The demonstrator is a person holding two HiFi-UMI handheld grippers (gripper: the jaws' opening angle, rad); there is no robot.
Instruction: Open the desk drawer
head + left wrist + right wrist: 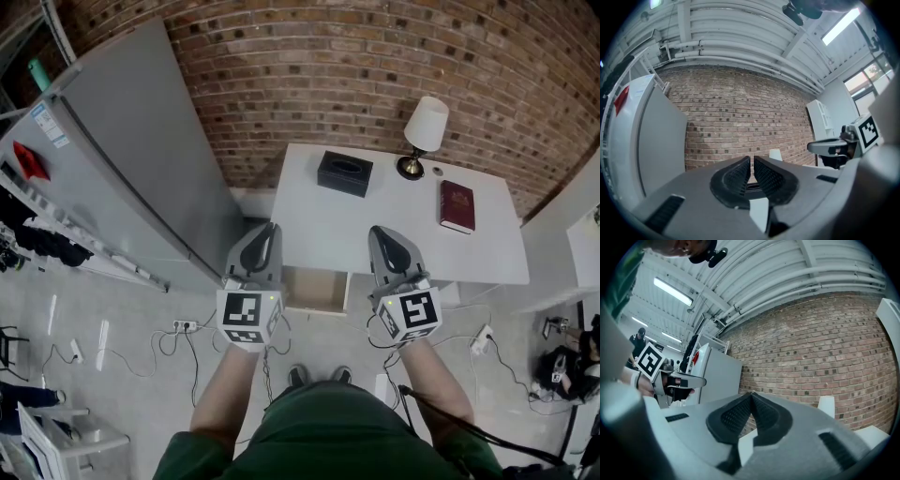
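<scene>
Smooth matt desk [394, 234] before a rough brick wall [375, 56].

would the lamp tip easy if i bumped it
Probably, if bumped high: the lamp has a wide shade over a small base, so it looks top-heavy. The base looks like dark metal, which may steady it. It stands by the desk's back edge, so the wall might catch it.
</scene>
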